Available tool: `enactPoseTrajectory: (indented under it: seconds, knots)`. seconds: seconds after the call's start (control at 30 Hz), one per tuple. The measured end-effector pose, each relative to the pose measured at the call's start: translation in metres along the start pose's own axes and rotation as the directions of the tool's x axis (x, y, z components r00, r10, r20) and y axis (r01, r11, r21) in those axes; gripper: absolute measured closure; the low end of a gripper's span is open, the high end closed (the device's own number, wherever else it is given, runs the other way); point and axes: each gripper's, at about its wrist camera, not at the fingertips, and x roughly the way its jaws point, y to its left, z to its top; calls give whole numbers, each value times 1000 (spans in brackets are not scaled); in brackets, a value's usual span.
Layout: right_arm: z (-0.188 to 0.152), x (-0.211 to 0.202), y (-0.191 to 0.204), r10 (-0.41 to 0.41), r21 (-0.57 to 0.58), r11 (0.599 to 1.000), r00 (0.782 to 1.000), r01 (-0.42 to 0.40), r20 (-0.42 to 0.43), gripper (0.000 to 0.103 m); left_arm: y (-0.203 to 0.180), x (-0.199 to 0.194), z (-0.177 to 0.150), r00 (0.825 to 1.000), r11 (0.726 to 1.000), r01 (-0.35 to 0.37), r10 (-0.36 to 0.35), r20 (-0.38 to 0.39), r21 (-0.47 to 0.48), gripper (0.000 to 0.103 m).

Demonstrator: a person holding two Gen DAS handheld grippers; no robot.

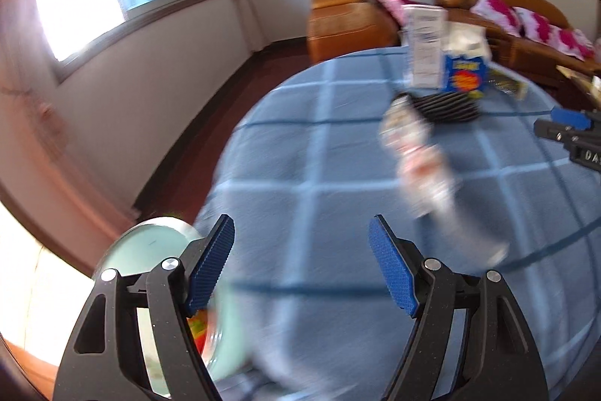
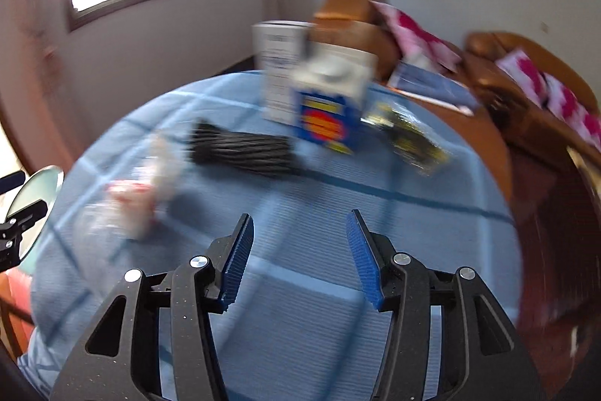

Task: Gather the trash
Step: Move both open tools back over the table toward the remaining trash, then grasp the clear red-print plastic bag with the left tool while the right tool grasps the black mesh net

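Both my left fingers [image 1: 300,265] and right fingers [image 2: 298,256] gape with nothing between them. The clear plastic bottle [image 1: 420,160] lies on the desk [image 1: 300,145] ahead: probably light, slick, crushable; I'd pinch its labelled middle.

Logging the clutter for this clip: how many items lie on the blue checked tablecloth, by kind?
Cartons or boxes: 2, white carton and blue box
Black ribbed tray: 1
Clear plastic bottle: 1
Dark and yellow wrapper: 1
Total: 5
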Motion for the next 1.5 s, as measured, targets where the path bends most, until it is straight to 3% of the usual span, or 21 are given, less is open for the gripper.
enactPoseTrajectory:
  seconds: [0.1,0.27,0.4,0.5,0.7,0.9,1.0,1.13,1.2,1.5]
  knots:
    - [-9,-1,-27,-35,41,999,999,35,-4,43,-32,8,15,999,999,43,-43,10,29,30]
    - [-15,1,-48,-42,88,995,999,43,-13,42,-69,34,24,997,995,74,-73,-23,68,31]
    - [-1,9,-47,-31,103,994,1000,31,-2,42,-71,52,16,990,991,114,-107,-89,68,79]
    - [15,21,-38,-14,97,995,1000,14,0,42,-59,52,13,989,990,126,-120,-92,61,87]
    - [51,50,-4,17,70,997,1000,-17,2,42,-23,32,14,994,994,97,-95,-50,47,88]
    - [61,95,16,47,75,996,995,-41,-86,44,18,14,6,998,998,66,-66,-25,-3,88]
    - [56,112,17,79,94,993,988,-67,-136,50,35,11,-5,998,999,49,-50,-33,-17,88]
    - [53,118,22,147,87,987,975,-134,-164,76,53,7,-16,999,999,24,-26,-47,-29,88]
    - [53,115,32,135,40,991,977,-130,-165,86,63,3,-20,999,999,7,-9,-47,-36,88]
    - [53,75,71,163,-72,983,985,-166,-50,90,109,-21,-46,994,993,-95,91,-62,-72,88]
